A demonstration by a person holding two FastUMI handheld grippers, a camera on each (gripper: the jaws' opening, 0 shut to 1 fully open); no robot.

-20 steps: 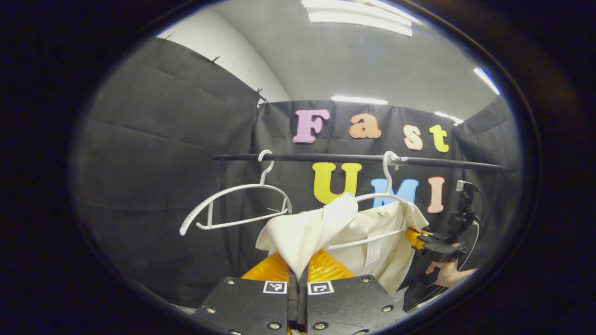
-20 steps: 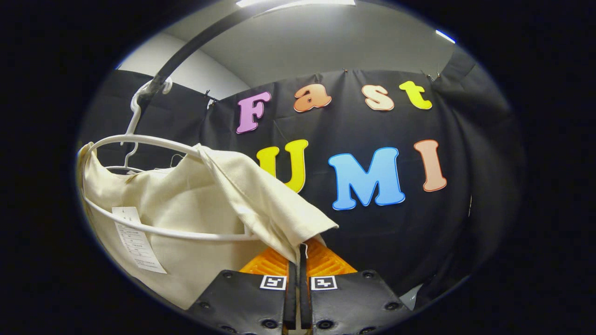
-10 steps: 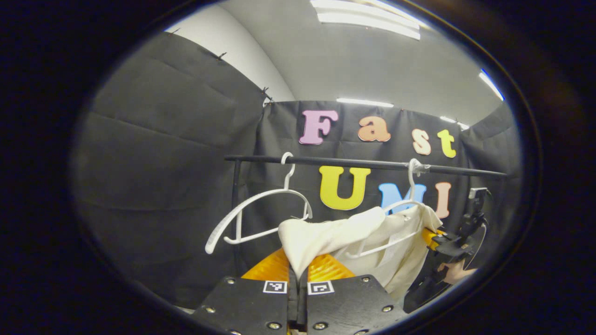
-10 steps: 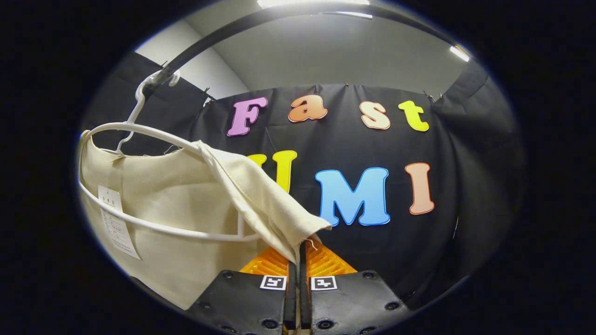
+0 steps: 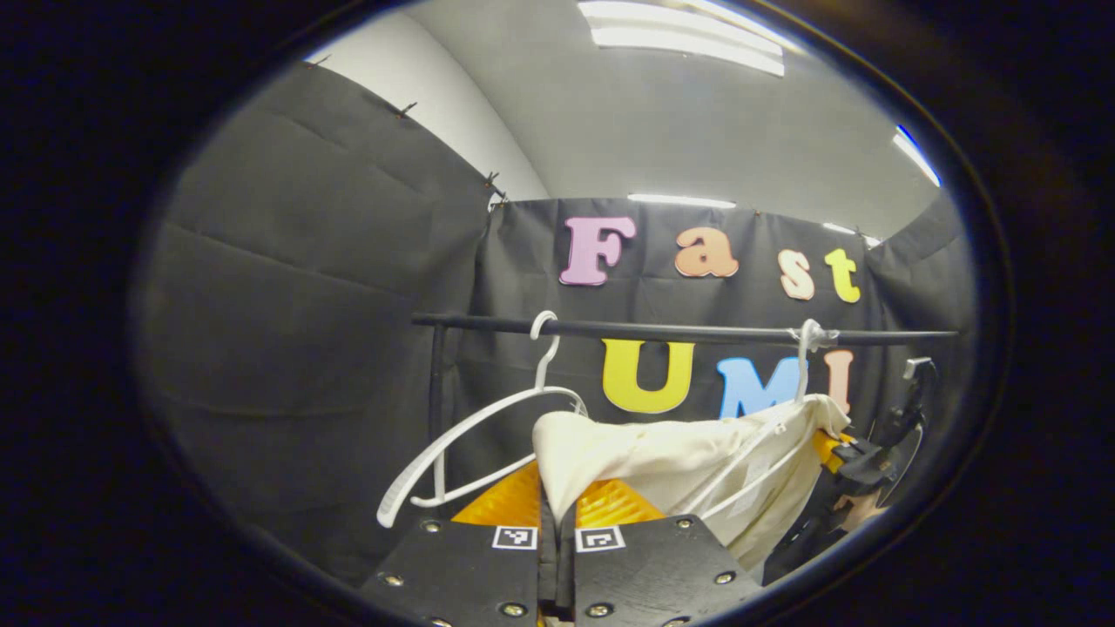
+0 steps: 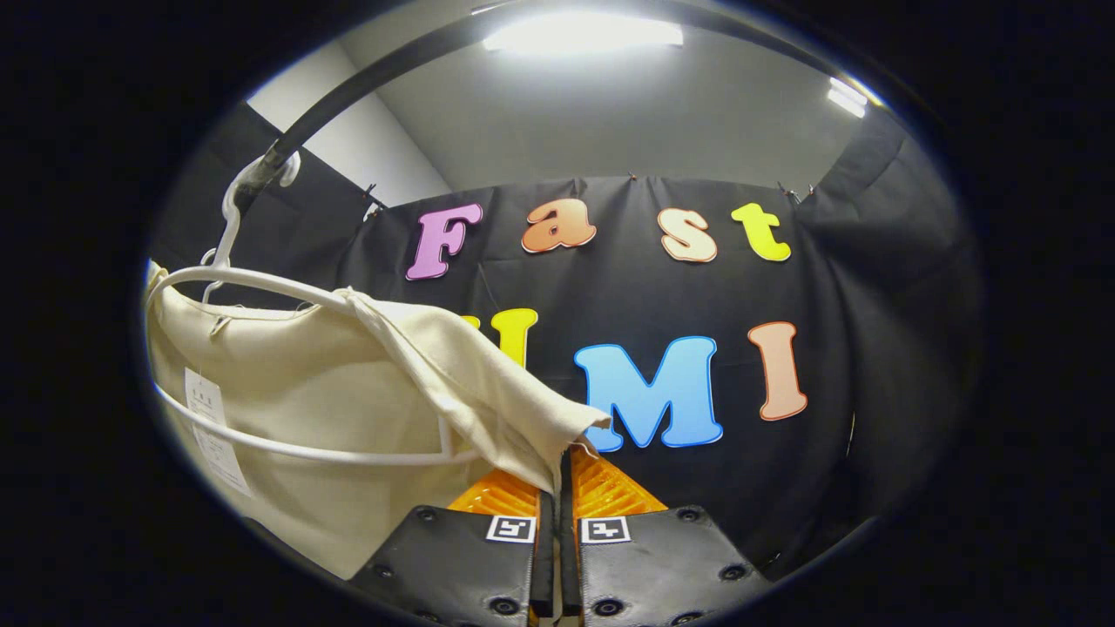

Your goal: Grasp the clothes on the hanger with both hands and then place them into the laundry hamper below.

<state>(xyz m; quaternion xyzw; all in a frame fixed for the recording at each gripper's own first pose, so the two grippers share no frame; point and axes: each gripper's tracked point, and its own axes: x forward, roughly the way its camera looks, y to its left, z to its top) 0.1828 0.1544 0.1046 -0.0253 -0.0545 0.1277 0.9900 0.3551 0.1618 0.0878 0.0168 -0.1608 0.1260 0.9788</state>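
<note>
We see the left gripper (image 5: 556,514) pinched tight on the cream garment (image 5: 679,457), and the right gripper (image 6: 557,488) likewise at its other shoulder; the garment still drapes the white hanger (image 6: 287,287) toward ten o'clock.

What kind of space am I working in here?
Likely an indoor recording booth set up as a laundry corner: black cloth walls, a black clothes rail with white plastic hangers, and ceiling strip lights.
</note>
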